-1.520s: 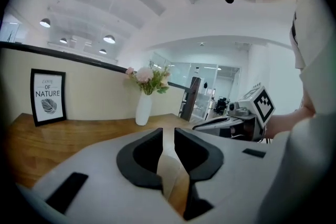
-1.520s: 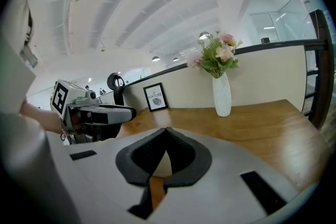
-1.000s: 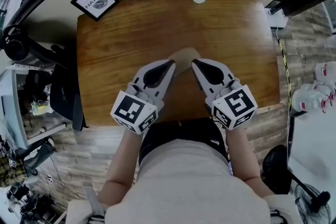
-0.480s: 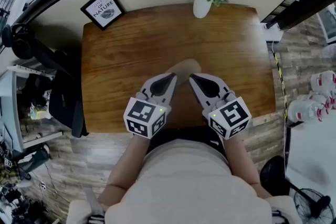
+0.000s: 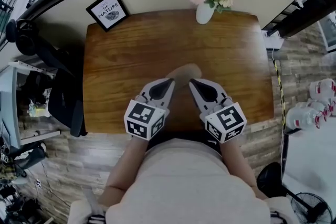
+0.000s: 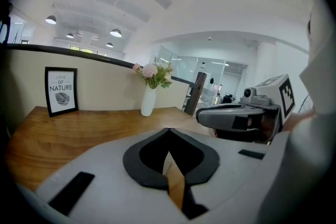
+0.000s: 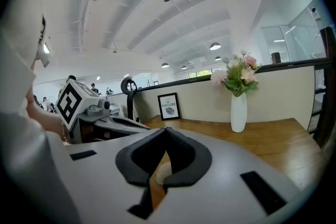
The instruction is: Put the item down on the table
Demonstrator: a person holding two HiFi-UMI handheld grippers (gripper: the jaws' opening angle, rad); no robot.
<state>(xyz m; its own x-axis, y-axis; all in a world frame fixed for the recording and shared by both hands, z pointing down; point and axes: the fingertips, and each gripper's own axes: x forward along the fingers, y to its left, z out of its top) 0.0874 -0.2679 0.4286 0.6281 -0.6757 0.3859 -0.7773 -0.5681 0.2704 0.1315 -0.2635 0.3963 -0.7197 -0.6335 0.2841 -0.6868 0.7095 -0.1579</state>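
A flat beige item [image 5: 185, 71] lies on the wooden table [image 5: 126, 60], near the middle of its front half. My left gripper [image 5: 171, 81] and right gripper [image 5: 191, 81] point at its near edge from either side, tips close together. Both stand shut, and I see nothing clamped at either tip. In the left gripper view the jaws [image 6: 168, 130] meet over bare wood, with the right gripper [image 6: 236, 118] off to the side. In the right gripper view the jaws [image 7: 166, 128] meet too, and a pale piece of the item [image 7: 164, 170] shows below through the gap.
A white vase of pink flowers [image 5: 206, 10] stands at the table's back edge, and a framed print [image 5: 107, 9] leans at the back left corner. Black headphones [image 5: 18, 39] and a dark chair [image 5: 63, 97] are off the left side, water bottles [image 5: 315, 105] on the floor at right.
The head view has shifted, so the table sits lower in the picture. Both grippers stay shut at the item's near edge, and the item has not moved on the table.
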